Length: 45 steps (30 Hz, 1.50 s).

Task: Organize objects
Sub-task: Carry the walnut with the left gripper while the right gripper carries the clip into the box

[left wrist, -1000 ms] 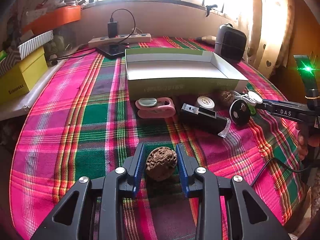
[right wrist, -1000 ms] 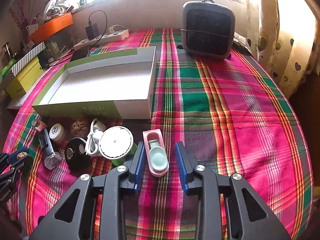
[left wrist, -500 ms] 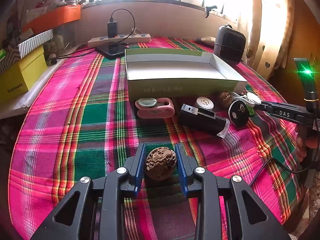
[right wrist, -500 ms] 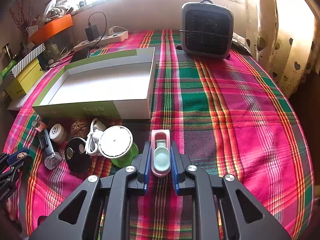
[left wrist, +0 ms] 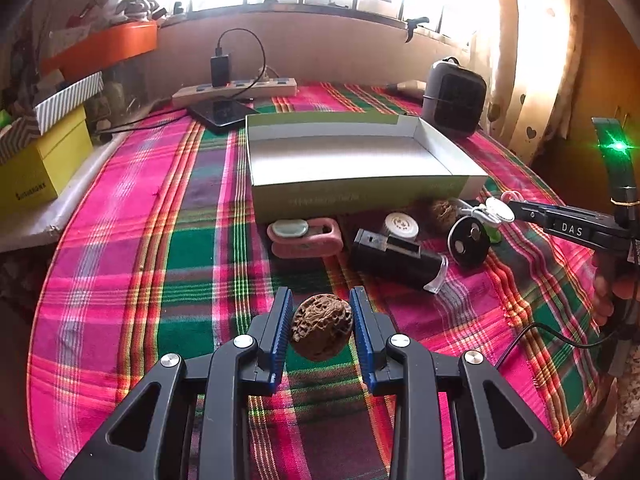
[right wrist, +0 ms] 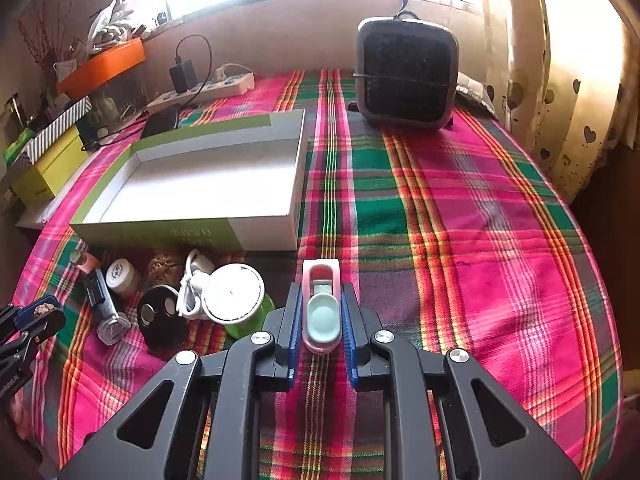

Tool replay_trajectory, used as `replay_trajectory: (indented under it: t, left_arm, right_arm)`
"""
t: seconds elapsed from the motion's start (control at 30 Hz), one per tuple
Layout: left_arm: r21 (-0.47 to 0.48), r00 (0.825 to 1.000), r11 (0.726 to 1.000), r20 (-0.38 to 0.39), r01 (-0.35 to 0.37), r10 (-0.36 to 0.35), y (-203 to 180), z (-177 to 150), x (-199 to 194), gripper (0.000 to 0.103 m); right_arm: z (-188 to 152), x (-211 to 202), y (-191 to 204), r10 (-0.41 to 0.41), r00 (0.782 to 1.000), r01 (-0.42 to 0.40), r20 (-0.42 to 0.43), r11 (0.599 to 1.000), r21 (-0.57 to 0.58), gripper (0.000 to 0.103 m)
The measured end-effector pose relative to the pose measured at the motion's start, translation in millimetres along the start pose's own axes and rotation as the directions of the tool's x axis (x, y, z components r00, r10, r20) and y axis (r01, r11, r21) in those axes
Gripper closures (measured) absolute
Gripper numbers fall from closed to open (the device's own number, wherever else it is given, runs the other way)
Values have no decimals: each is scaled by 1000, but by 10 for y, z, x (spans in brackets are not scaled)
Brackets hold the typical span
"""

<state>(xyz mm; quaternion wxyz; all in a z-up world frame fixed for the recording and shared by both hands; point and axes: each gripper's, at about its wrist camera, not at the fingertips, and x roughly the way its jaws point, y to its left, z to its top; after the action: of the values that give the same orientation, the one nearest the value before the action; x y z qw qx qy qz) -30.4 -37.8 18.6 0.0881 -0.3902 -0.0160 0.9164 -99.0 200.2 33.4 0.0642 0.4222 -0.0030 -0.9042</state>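
In the left wrist view my left gripper (left wrist: 322, 320) is shut on a brown walnut (left wrist: 322, 326), held just above the plaid cloth. In the right wrist view my right gripper (right wrist: 322, 320) is shut on a pink holder with a mint pad (right wrist: 322, 312), its far end sticking out ahead. An open box (left wrist: 340, 200), white inside with green walls, stands beyond both. Along its front wall lie a second pink holder (left wrist: 306, 236), a black device (left wrist: 390, 258), a white cap (left wrist: 400, 224), another walnut (left wrist: 442, 210) and a black disc (left wrist: 468, 240).
A white lid on a green spool (right wrist: 234, 294) and a coiled white cable (right wrist: 192, 284) lie left of my right gripper. A dark fan (right wrist: 406, 76) stands at the back right. A power strip (left wrist: 236, 90), phone (left wrist: 222, 114) and yellow box (left wrist: 40, 168) sit at the back left.
The right jaws have closed onto the pink holder, which now lies straight between the pads. The left gripper still holds the walnut and has hardly moved.
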Motion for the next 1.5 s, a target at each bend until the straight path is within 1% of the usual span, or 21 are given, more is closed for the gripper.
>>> replay_trajectory:
  t: [0.1,0.17,0.27,0.33,0.57,0.73,0.77,0.83,0.93,0.97,1.07,1.23,1.37,1.5]
  left_arm:
    - [9,1000,1000,12,11,-11,-9,81,-34,75]
    - [-13,999,999,10,36,-35,12,154,-44,75]
    - [0,999,1000,31,23,-23,5,269,-51,75]
    - [2,999,999,35,39,-39,8,351,-36,75]
    - [3,998,999,34,51,-51,38,670,147,75]
    - [5,997,998,45,59,-59,57,885,284,75]
    - [0,997,998,45,68,-68,72,941,327,75]
    - [-8,998,998,37,60,-59,93,1034,416,75]
    - [4,998,999,33,45,-45,101,1163,537,75]
    - [12,998,999,32,51,-51,100,1210,580,75]
    - [19,999,999,19,43,-44,106,1316,717,75]
    - [-6,999,999,-29,43,-43,161,1424,994,75]
    - [-14,996,998,-64,55,-55,165,1490,1180,75]
    - [-10,996,999,-84,43,-44,152,1521,1296,75]
  right_arm:
    - [31,-51,6,0,1000,0,12,1000,0,85]
    - [61,-93,4,5,1000,-5,21,1000,2,85]
    - [127,-159,10,11,999,-11,39,1000,1,85]
    - [187,-201,26,19,998,-19,52,1000,-1,85]
    - [396,-244,126,55,995,-54,78,998,-12,85]
    - [609,-162,235,92,993,-91,74,996,-21,85]
    - [638,-139,258,99,993,-97,71,995,-25,85]
    - [703,-81,324,109,992,-108,63,994,-32,85]
    - [804,49,437,144,989,-143,41,989,-34,85]
    - [834,99,480,153,988,-152,34,988,-36,85]
    - [934,281,608,167,986,-167,8,985,-41,85]
    - [1040,580,779,153,987,-155,-43,986,-54,85]
    - [1087,733,841,138,988,-142,-73,988,-60,85]
    - [1135,863,870,122,987,-128,-105,990,-54,85]
